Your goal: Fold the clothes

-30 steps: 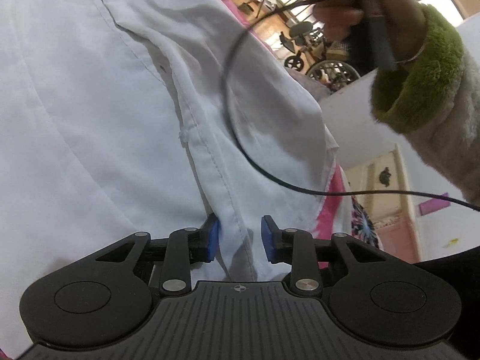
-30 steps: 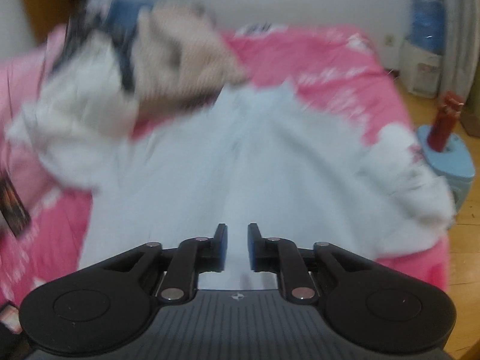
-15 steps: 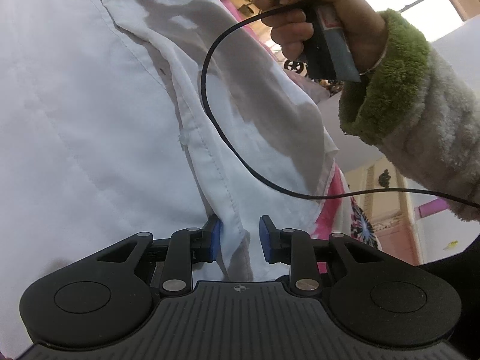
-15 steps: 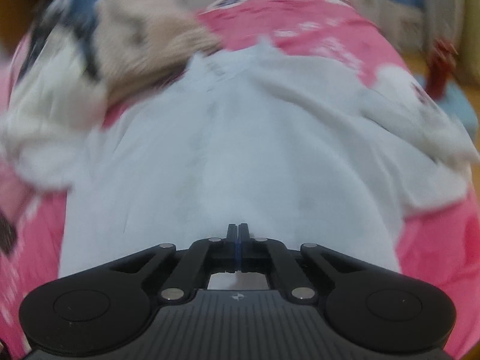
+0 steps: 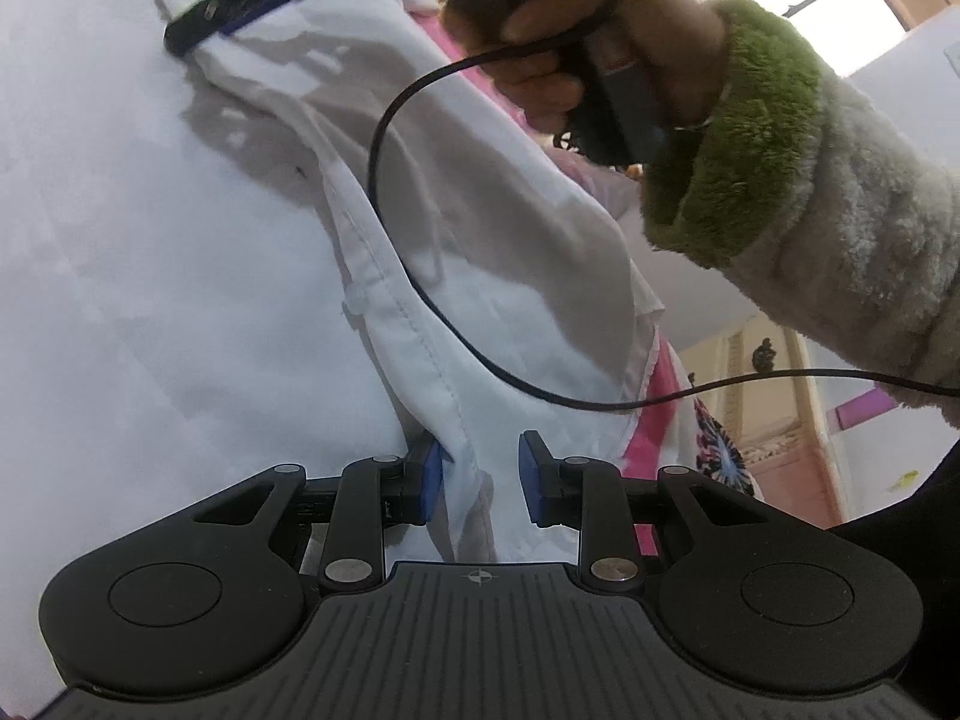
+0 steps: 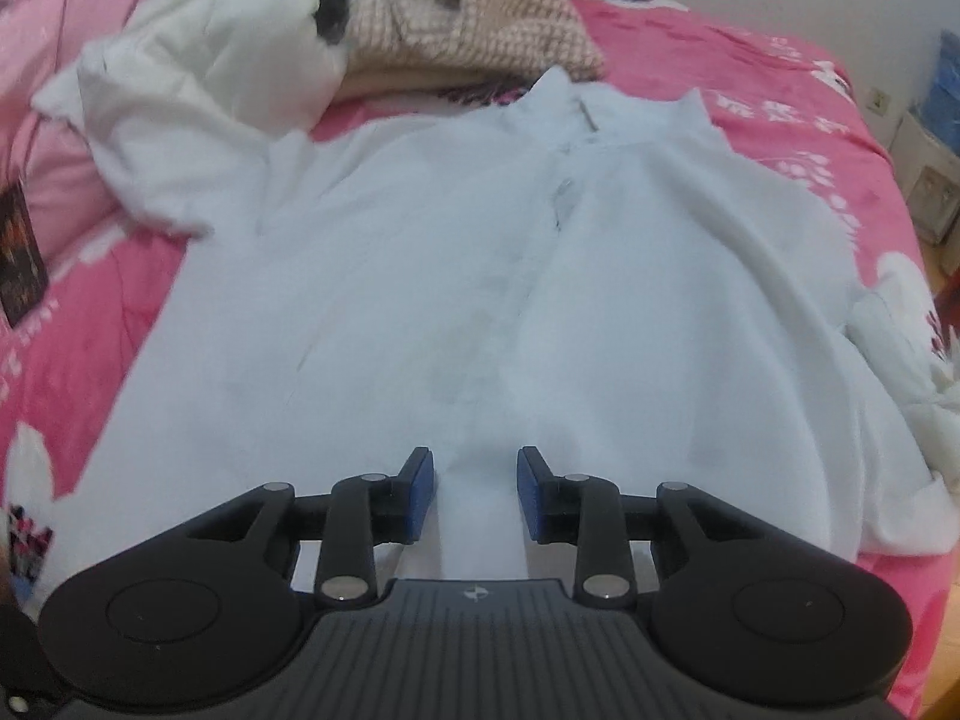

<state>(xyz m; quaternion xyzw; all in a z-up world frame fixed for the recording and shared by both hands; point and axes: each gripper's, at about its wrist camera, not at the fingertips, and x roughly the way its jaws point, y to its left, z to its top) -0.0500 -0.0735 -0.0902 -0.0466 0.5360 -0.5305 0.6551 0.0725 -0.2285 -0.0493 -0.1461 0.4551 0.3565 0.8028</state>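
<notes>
pink bedspread, white shirt spread flat: you are setting up the first fold

pink bedspread [image 6: 750, 114] is carrying the white shirt [image 6: 372, 276], which is lying face up with its collar at the far end, next to a heap of other clothes [image 6: 456, 18]. the shirt is looking fairly flat, so by my reading you are finishing the smoothing and starting to take hold of edges for the first fold.

your right claw [image 6: 476, 489] is hanging over the near part of the shirt, close to the front placket. its jaws have just been opening, and they are standing apart now with cloth under the gap but nothing pinched, so it is released.

your left claw [image 5: 480, 476] is sitting at the shirt's stitched edge [image 5: 420, 354]. that edge is running up between the jaws and lying against the left pad; the other pad is standing clear, so i am reading this as not yet clenched. your right hand [image 5: 600, 42], in a fleecy green-cuffed sleeve [image 5: 798, 180], is showing above it in the left view, with a black cable [image 5: 540, 390] looping across the fabric.

next you are likely needing both claws clenched on the same side of the shirt before lifting it across. watch that cable so it is not snagging the cloth.
</notes>
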